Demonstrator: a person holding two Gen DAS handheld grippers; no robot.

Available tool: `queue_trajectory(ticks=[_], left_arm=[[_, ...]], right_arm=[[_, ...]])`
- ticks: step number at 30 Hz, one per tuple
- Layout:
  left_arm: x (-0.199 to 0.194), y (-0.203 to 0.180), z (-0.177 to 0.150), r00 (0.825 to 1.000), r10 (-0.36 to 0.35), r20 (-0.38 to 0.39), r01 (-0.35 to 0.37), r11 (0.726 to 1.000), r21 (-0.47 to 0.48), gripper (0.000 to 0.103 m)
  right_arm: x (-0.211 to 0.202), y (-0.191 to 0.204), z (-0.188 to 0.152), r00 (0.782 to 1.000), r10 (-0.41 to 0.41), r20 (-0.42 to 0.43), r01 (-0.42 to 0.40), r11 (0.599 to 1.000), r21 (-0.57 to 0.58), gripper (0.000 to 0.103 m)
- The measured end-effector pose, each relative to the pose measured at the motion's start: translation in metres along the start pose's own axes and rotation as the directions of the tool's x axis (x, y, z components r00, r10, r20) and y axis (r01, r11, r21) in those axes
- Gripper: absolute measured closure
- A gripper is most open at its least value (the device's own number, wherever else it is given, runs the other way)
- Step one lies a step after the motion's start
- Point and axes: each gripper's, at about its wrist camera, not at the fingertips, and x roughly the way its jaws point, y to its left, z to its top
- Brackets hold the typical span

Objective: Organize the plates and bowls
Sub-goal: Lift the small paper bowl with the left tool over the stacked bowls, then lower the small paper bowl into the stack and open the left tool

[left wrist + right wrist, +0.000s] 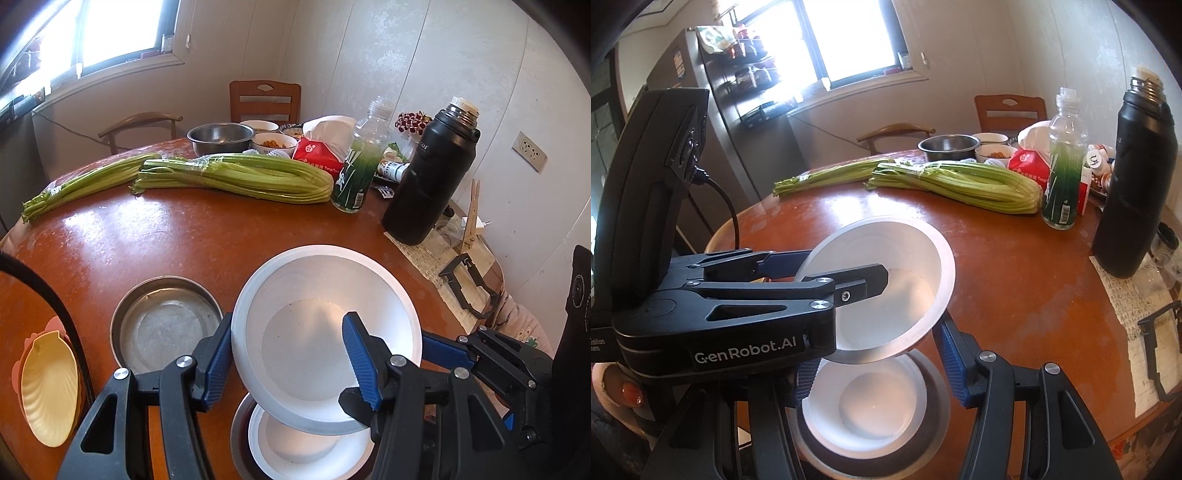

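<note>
A white bowl (325,332) hangs tilted above the brown round table (177,243). My left gripper (288,321) is shut on its side wall, one blue pad outside and one inside. In the right wrist view the same bowl (908,266) shows the left gripper (842,267) reaching in from the left. My right gripper (875,350) straddles the bowl's near rim with both pads against it, and it also shows as the right gripper (439,343) at the bowl's right edge. Directly below, a second white bowl (864,402) rests inside a metal dish (938,398).
An empty metal plate (166,325) lies left of the bowls, and a yellow shell-shaped dish (48,387) sits at the near left edge. Celery bundles (236,177), a plastic bottle (354,177), a black flask (428,184) and a steel bowl (219,136) crowd the far side.
</note>
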Motion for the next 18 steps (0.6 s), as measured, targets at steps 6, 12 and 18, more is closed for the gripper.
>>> queue_trajectory(ticks=[6,12,18], left_arm=[[-0.010,-0.003,-0.011,1.000,-0.001,0.006,0.001,1.000,0.003,0.046],[-0.017,-0.005,-0.022,1.000,0.001,0.006,-0.001,1.000,0.004,0.046],[-0.022,-0.008,-0.030,1.000,-0.001,0.008,0.001,1.000,0.005,0.046]], right_arm=[[-0.008,0.007,-0.008,1.000,-0.002,0.004,0.002,1.000,-0.007,0.043],[-0.014,0.014,-0.017,1.000,-0.003,0.003,0.003,1.000,-0.019,0.043],[-0.021,0.018,-0.024,1.000,-0.007,0.003,0.007,1.000,-0.028,0.043]])
